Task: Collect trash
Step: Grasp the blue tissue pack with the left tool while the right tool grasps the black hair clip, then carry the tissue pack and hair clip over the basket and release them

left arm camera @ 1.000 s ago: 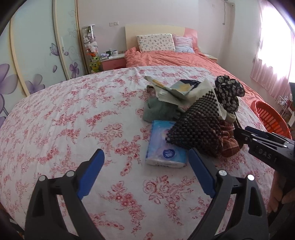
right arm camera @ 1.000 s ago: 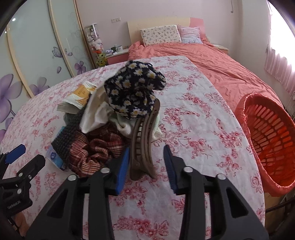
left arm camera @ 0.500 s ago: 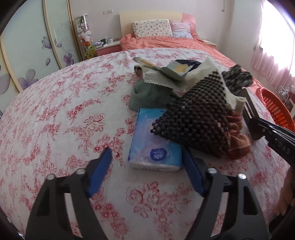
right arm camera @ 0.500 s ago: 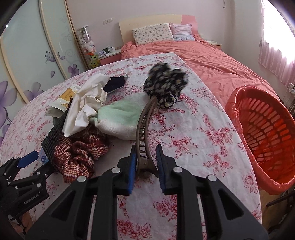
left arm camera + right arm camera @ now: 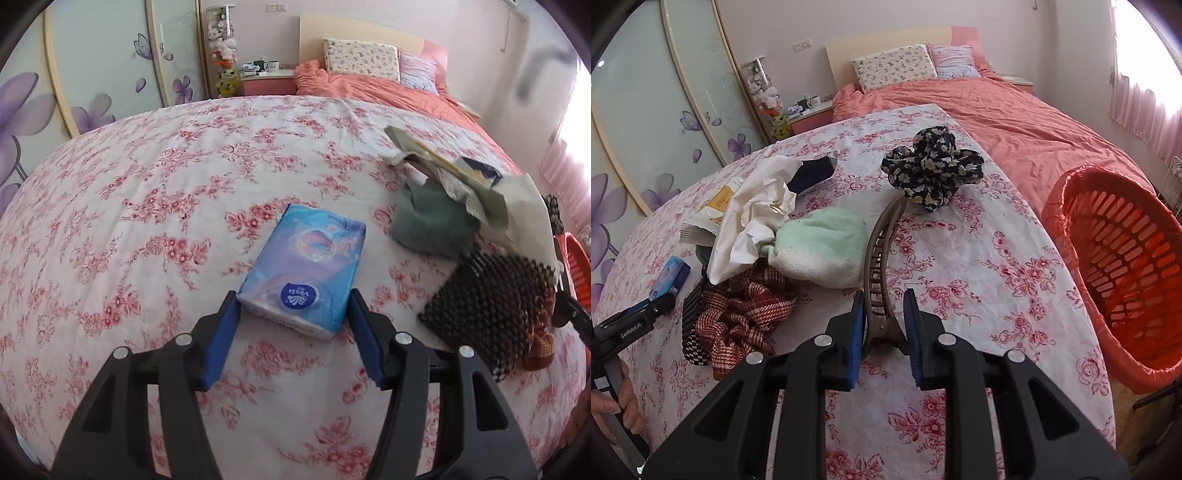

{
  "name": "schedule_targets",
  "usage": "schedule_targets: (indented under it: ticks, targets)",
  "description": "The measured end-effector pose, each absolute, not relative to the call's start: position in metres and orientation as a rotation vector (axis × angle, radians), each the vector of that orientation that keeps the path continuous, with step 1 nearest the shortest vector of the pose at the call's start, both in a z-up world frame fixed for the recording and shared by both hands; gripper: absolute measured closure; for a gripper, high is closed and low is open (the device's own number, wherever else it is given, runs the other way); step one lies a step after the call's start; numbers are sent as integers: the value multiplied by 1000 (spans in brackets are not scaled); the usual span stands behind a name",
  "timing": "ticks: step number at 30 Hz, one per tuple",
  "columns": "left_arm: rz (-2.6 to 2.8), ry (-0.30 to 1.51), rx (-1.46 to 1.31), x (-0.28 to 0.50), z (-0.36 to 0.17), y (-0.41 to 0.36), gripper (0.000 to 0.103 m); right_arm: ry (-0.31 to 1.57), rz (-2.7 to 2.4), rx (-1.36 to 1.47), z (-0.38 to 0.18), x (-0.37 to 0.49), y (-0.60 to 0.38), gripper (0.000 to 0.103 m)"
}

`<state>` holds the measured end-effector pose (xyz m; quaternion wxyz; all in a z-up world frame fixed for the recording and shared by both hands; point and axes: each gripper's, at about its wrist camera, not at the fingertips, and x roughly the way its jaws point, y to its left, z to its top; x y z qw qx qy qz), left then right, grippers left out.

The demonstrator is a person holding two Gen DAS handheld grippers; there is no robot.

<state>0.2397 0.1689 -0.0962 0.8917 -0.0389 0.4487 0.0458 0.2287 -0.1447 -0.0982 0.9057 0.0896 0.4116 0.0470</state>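
Observation:
My left gripper [image 5: 291,314] is open, its blue pads on either side of the near end of a blue tissue pack [image 5: 308,269] lying on the floral tablecloth. My right gripper [image 5: 884,321] has its pads on either side of the near end of a brown hair claw clip [image 5: 882,251], with small gaps showing. Crumpled white paper [image 5: 753,221] and a yellow snack wrapper [image 5: 716,203] lie in the pile to the left. The red basket [image 5: 1123,266] stands beside the table on the right.
A floral scrunchie [image 5: 934,170], a mint-green cloth [image 5: 820,247], a red plaid cloth [image 5: 738,314], a dark sock [image 5: 812,173] and a black checkered piece [image 5: 491,310] lie on the table. A bed stands behind.
My left gripper moved forward until its pads flank the tissue pack. The right gripper's jaws opened slightly around the clip. The floral scrunchie fell off the pile onto the table farther back.

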Motion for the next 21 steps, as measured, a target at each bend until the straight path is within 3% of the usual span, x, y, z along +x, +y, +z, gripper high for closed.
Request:
schedule_targets:
  ticks: [7, 21]
  targets:
    - [72, 924, -54, 242, -97, 162, 36, 857, 96, 182, -99, 234, -143, 82]
    - [84, 912, -53, 253, -98, 165, 39, 879, 95, 145, -104, 239, -142, 79]
